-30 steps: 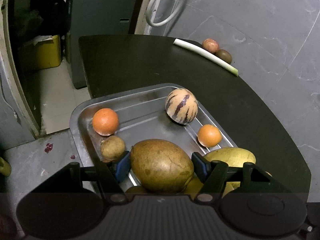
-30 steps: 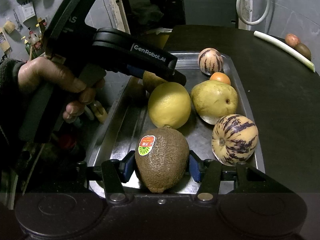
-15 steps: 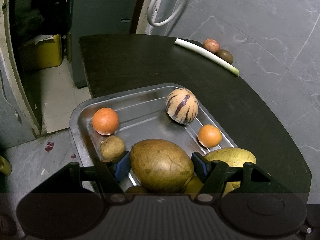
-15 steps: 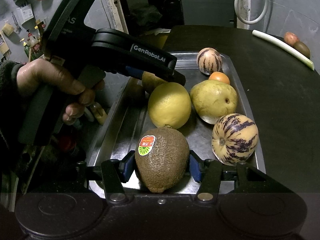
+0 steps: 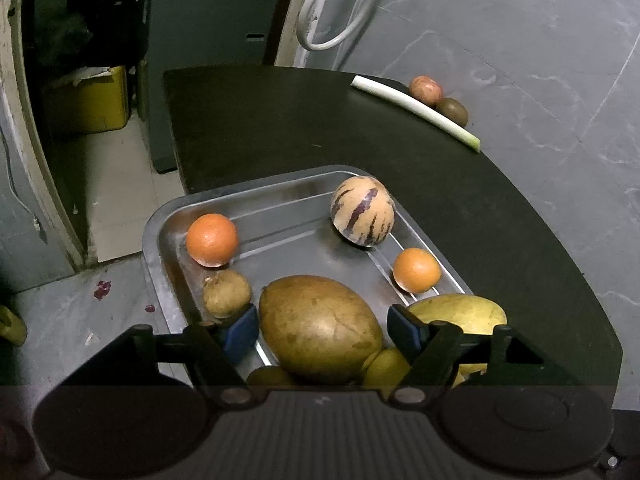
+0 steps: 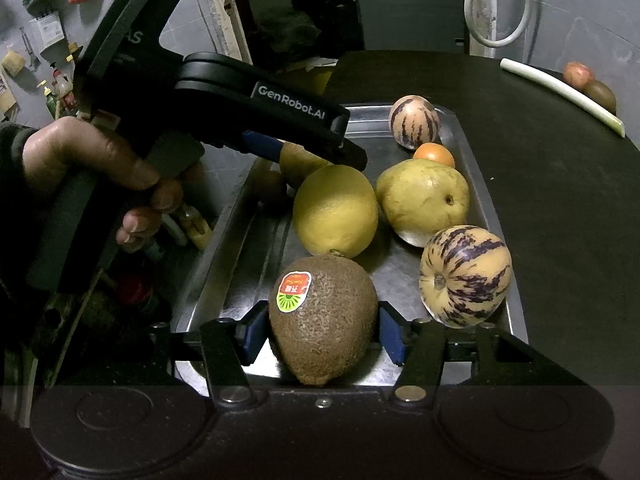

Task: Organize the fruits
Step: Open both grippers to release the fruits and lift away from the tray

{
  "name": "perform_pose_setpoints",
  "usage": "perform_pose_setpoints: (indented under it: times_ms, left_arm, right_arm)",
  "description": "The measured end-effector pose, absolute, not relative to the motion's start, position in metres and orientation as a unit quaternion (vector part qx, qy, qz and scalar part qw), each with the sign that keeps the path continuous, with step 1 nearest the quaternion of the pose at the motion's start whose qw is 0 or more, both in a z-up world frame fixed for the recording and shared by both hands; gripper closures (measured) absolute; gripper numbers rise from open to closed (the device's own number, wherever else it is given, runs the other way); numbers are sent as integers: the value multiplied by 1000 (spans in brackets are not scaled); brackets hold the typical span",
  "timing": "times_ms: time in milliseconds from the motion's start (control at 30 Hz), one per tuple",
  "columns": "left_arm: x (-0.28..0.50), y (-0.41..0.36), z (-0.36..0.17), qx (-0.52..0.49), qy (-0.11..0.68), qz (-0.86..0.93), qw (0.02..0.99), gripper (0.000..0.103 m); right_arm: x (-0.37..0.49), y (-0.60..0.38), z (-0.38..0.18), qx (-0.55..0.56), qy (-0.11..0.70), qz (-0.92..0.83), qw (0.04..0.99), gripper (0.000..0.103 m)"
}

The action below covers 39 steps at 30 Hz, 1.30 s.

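Fruit sits between both sets of jaws: my left gripper (image 5: 320, 326) brackets the brown fruit (image 5: 320, 328) low centre, my right gripper (image 6: 322, 334) brackets the kiwi (image 6: 323, 324). Whether either pinches, I cannot tell. I'd squeeze gently and lift straight, clear of the tray (image 5: 280, 216).

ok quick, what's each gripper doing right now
left gripper: closed on the brown oval fruit
right gripper: closed on the stickered kiwi

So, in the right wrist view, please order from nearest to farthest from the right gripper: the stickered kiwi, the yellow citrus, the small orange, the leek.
1. Kiwi, between the right gripper fingers.
2. Yellow citrus, just behind.
3. Small orange, deeper in the tray, right side.
4. Leek, on the table's far right.
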<state>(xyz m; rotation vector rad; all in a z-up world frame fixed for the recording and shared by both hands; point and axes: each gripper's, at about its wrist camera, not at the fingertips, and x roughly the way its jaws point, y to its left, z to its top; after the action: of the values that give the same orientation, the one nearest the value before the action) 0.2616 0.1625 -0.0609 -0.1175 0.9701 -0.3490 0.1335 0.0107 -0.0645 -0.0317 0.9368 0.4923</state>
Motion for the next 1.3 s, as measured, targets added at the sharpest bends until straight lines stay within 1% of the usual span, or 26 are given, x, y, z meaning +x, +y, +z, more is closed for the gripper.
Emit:
perform_pose_setpoints:
  times_ms: [200,933,1000,1300]
  left_arm:
    - [260,161,-57,-56,460,-167,870,20]
    - [242,169,-30,-69,432,-151,887,3]
    - [240,172,-28,-74,431,-143,888,1]
    - [227,183,-15,-92,417,-112,897,1]
  right_arm:
    - [131,9,-63,-12,444,232,865,38]
    - [114,6,-48,-5,411,224,884,21]
    - [112,5,-46,-2,407,222,886,18]
    - [106,-2,-31,5,380,206,902,7]
